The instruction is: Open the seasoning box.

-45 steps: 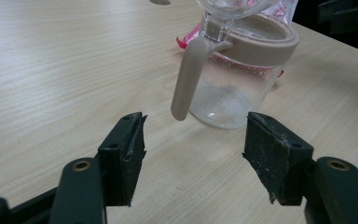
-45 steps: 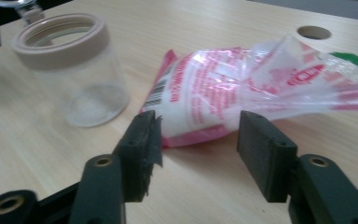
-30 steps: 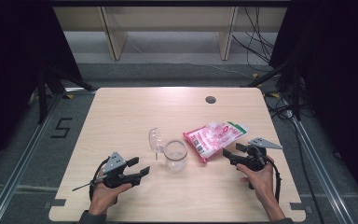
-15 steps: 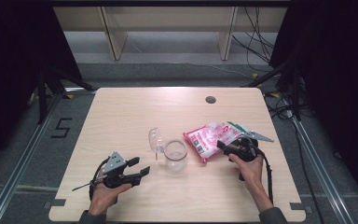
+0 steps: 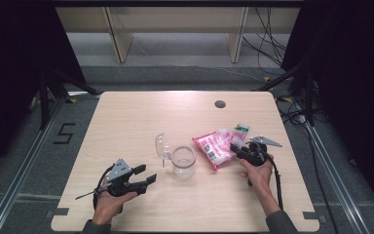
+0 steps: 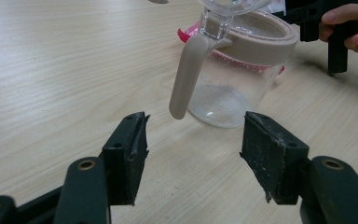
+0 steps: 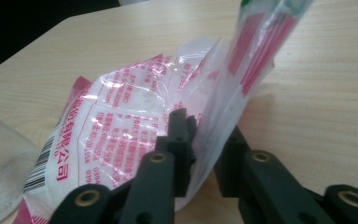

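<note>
Right of centre in the high view, the right gripper (image 5: 237, 148) has just been closing its jaws, and they now pinch the edge of the crinkly pink-and-white printed plastic bag (image 5: 217, 146); in the right gripper view the bag (image 7: 135, 135) fills the middle of the frame, its clear sealed flap standing up between the two black jaws, which press on it from either side. The bag lies on the pale wooden table (image 5: 141, 117), its near corner close beside the small clear glass jar with a beige rim (image 5: 183, 161) at the centre of the frame. The jar's clear hinged lid (image 5: 162, 145) stands thrown back to its upper left. In the left gripper view the jar (image 6: 235, 74) sits upper centre, its beige clasp lever (image 6: 186, 77) hanging down the front and, beyond it, the pink bag is mostly hidden behind the glass. The left gripper (image 5: 143, 176), at lower left of the high view, holds nothing, its jaws wide apart and aimed at the jar but well short of it. A dark round grommet hole (image 5: 219, 104) lies in the table's far side; what looks like shelving stands beyond, too dim to be sure
</note>
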### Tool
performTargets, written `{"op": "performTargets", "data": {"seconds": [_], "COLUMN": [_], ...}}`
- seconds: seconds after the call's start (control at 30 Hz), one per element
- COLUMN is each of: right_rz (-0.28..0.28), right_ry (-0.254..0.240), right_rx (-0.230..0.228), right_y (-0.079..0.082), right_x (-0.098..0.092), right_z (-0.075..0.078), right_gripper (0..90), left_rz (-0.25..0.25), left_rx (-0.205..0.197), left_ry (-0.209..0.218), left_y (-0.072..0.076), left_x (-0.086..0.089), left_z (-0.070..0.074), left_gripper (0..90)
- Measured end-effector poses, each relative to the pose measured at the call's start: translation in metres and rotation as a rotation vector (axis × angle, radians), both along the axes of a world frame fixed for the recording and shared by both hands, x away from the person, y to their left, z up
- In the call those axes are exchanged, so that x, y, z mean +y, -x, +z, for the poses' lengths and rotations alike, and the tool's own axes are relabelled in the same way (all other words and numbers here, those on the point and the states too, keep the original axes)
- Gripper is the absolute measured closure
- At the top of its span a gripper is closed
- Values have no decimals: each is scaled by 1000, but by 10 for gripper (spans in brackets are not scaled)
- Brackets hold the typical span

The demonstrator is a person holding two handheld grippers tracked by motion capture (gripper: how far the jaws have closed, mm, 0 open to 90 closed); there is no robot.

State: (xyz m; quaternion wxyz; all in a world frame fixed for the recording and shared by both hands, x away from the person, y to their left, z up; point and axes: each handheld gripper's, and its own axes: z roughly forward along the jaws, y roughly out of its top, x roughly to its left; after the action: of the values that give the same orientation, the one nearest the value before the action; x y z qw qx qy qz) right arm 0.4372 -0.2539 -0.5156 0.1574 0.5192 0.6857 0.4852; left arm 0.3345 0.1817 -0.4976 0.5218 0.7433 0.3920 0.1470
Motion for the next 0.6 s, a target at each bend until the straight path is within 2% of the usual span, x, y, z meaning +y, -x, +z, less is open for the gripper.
{"op": "performTargets", "data": {"seconds": [0.1, 0.17, 0.2, 0.23, 0.27, 0.3, 0.37, 0.43, 0.47, 0.5, 0.57, 0.6], "right_rz": [17, 26, 28, 36, 40, 51, 58, 68, 77, 92, 100, 80], "right_ry": [-3, 24, 18, 38, 38, 67, 67, 87, 97, 103, 121, 101], "right_rx": [-9, 0, -16, -24, -29, -14, -5, -10, -14, -31, -45, 11], "right_y": [1, 2, 2, 2, 3, 6, 9, 16, 19, 22, 27, 32], "right_x": [0, 0, 1, 0, 1, -1, -1, -3, -3, -4, -7, -6], "right_z": [0, 2, 2, 2, 3, 5, 9, 14, 17, 19, 23, 27], "right_gripper": [876, 888, 894, 896, 897, 898, 899, 899, 899, 899, 899, 899], "left_rz": [-2, 0, -4, -7, -11, -10, -3, -3, -6, -7, 1, -6], "left_rx": [-1, 0, 0, -3, -5, -6, -6, -7, -8, -13, -12, -12], "left_ry": [-1, 0, 5, 6, 5, 5, 2, 1, 14, -3, 4, 5], "left_y": [0, 0, 0, 0, 0, 0, 1, 2, 2, 2, 2, 2], "left_x": [0, 0, 0, 0, 0, 0, 0, 1, 0, 2, 3, 3], "left_z": [0, 0, 0, 0, 0, 0, 0, 1, 1, 2, 2, 3], "left_gripper": [401, 403, 404, 405, 405, 406, 406, 406, 406, 408, 409, 409]}}
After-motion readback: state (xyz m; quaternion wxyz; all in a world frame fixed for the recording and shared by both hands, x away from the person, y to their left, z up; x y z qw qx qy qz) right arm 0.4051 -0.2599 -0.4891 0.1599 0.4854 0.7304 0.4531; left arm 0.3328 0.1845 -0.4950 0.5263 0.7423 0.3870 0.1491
